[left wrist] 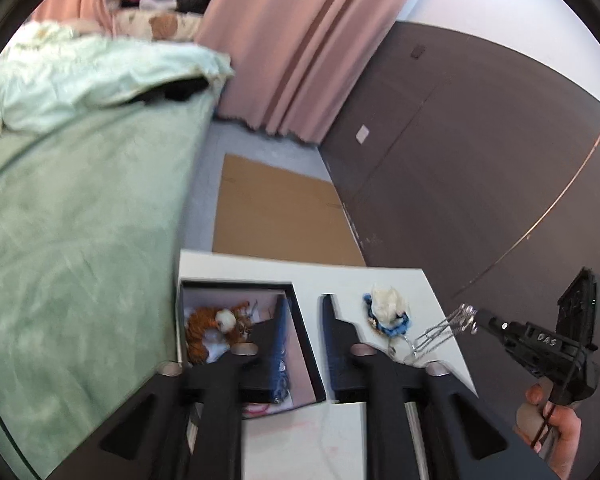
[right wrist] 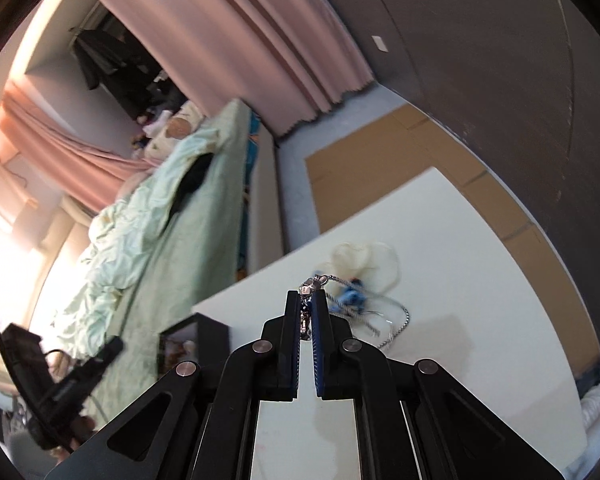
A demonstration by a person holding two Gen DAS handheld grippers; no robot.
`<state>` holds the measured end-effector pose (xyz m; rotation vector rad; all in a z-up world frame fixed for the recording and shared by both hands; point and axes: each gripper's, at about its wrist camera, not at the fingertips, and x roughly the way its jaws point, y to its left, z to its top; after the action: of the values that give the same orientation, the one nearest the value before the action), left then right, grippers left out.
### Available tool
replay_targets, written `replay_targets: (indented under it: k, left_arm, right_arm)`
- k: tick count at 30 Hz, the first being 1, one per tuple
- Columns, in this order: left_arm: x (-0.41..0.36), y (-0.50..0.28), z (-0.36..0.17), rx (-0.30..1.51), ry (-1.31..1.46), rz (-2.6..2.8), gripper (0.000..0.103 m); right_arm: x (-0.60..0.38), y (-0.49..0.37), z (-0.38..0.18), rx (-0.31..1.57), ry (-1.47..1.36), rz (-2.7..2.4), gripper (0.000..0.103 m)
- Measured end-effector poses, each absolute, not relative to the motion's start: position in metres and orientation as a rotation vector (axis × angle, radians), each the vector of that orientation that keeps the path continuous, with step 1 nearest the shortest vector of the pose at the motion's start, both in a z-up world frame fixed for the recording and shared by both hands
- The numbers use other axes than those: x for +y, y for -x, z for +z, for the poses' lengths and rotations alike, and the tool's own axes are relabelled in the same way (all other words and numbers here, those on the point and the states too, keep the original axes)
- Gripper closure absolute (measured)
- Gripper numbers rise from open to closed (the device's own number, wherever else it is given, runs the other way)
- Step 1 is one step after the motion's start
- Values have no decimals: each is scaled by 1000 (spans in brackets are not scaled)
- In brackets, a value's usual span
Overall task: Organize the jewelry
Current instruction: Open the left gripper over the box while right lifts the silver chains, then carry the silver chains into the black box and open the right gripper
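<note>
White table (right wrist: pixel 460 320) — box (left wrist: pixel 306 344), jewelry (left wrist: pixel 388 310)

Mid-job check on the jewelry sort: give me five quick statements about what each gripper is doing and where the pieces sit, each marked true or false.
1. The right gripper is shut on the silver chain. True.
2. The left gripper holds a necklace. False: its jaws stand apart with nothing between them.
3. The black box already contains an orange-and-white piece. True.
4. The blue-and-cream piece lies inside the box. False: it rests on the white table, outside the box.
5. The chain lies flat on the table. False: the end held by the right gripper is lifted, while its other end trails near the blue-and-cream piece.
</note>
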<state>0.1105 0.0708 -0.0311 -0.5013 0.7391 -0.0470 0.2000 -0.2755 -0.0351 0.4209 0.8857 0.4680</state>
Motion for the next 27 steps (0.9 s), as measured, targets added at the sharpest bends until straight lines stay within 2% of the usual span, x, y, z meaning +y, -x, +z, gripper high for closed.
replay_targets:
  k: [1,2,3,14,16,20,22,27]
  left_arm:
    - [71,-110,-31,737,504,-43,32]
    - [72,-108,-31,727,505,-37,22]
    - [74,-105,-28,710,507,-29,18]
    - [97,-92,-13,662,522,17,17]
    - [101,-90,-11,653,531,21,14]
    - [107,-87,-9,644,548,13,7]
    - [110,-85,-7,644,546,9,0]
    - [132,-76,-10,642,599,31,0]
  right_arm:
    - [-273,-198,-29,875,-428,485,97]
    - [-271,-197,-24,866,-435,499,97]
    - [-269,-194,-18,852,-437,511,97]
    - [-233,-167,65,702,-380,622,97]
    - [-219,-165,77,688,-356,642,97]
    - [-193,-162,83,685,-328,682,97]
    - [-177,-161,80,696,-318,708,97]
    - [-143,-162,60,749,-308,763,97]
